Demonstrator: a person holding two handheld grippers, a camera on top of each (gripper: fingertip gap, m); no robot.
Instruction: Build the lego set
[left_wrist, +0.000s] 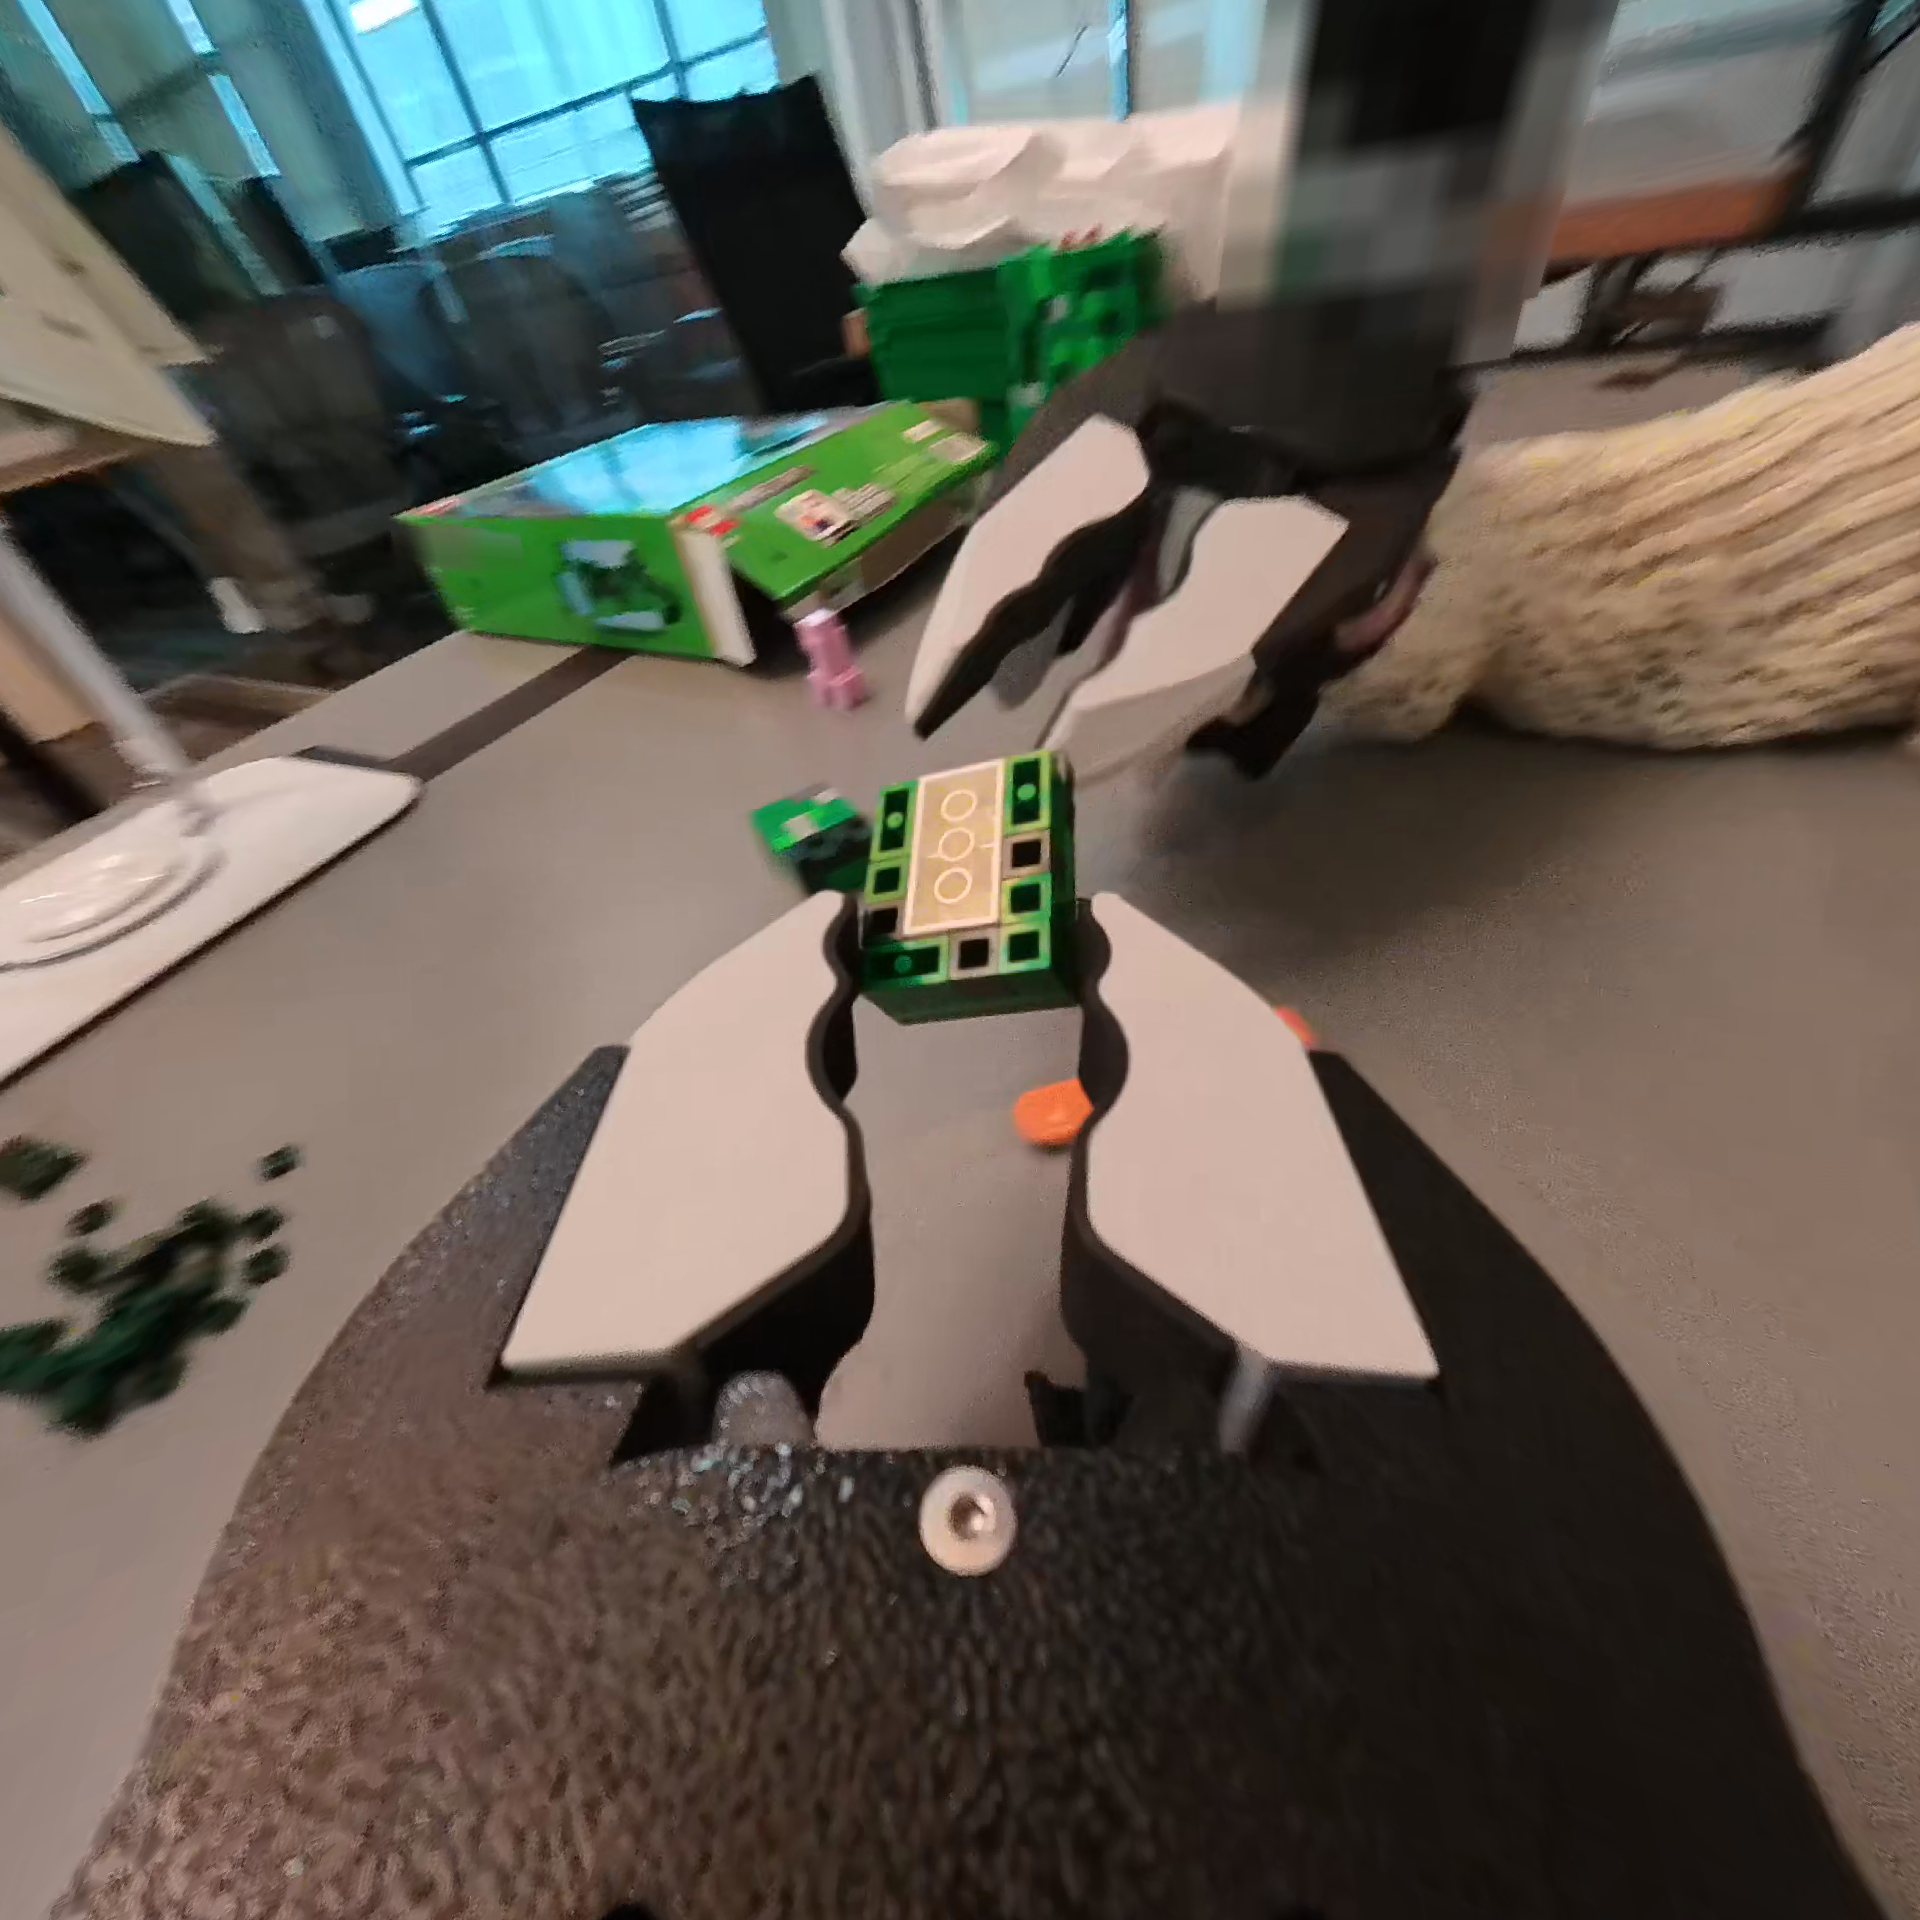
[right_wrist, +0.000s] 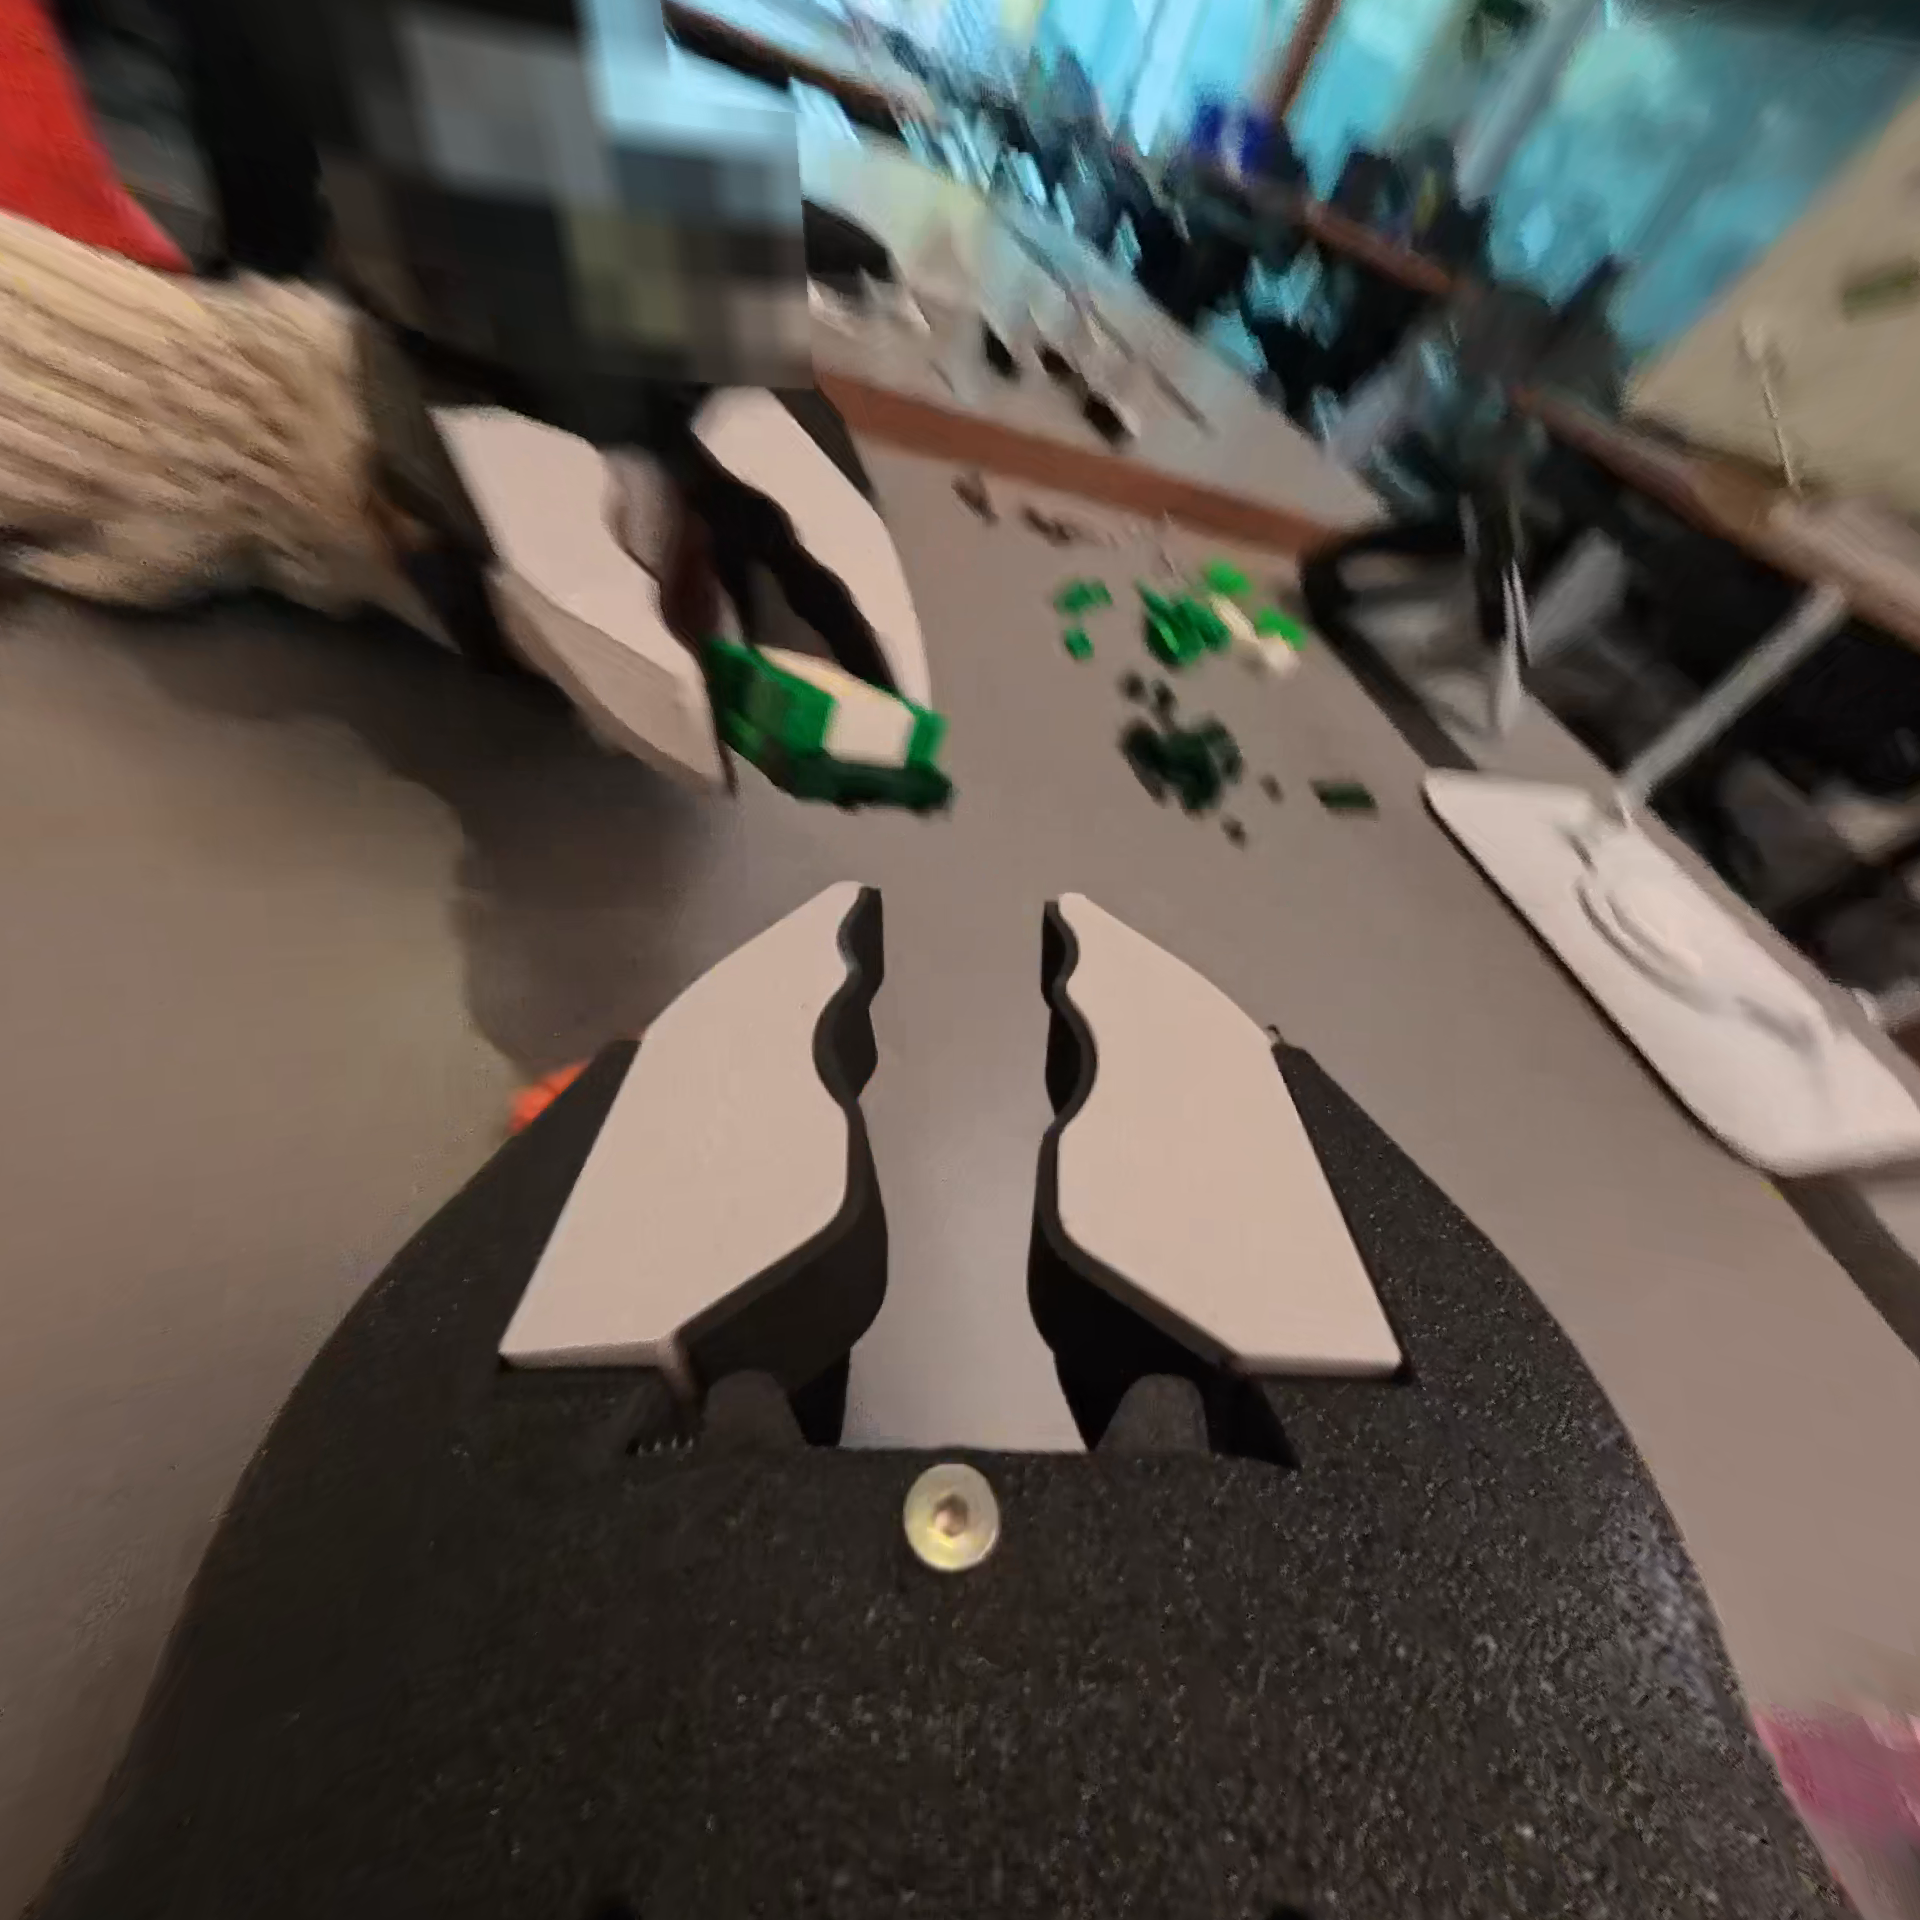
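your left gripper (left_wrist: 966, 914) is clamped on the green lego block (left_wrist: 966, 883), its fingertips pressing both sides of the block's near end; the block's tan plate faces up and it is lifted off the grey table (left_wrist: 1455, 987). your right gripper (right_wrist: 961, 904) has its jaws apart with nothing between them, and in the left wrist view it hangs at 1 o'clock of the block, just beyond it and not touching. a small green piece (left_wrist: 810, 831) sits at 10 o'clock of the block. an orange piece (left_wrist: 1051, 1112) lies on the table at 5 o'clock under your left fingers. loose dark green bricks (left_wrist: 135, 1288) are scattered at 8 o'clock. the green set box (left_wrist: 665, 530) lies on its side at 11 o'clock, with a pink figure (left_wrist: 831, 665) just in front of it.
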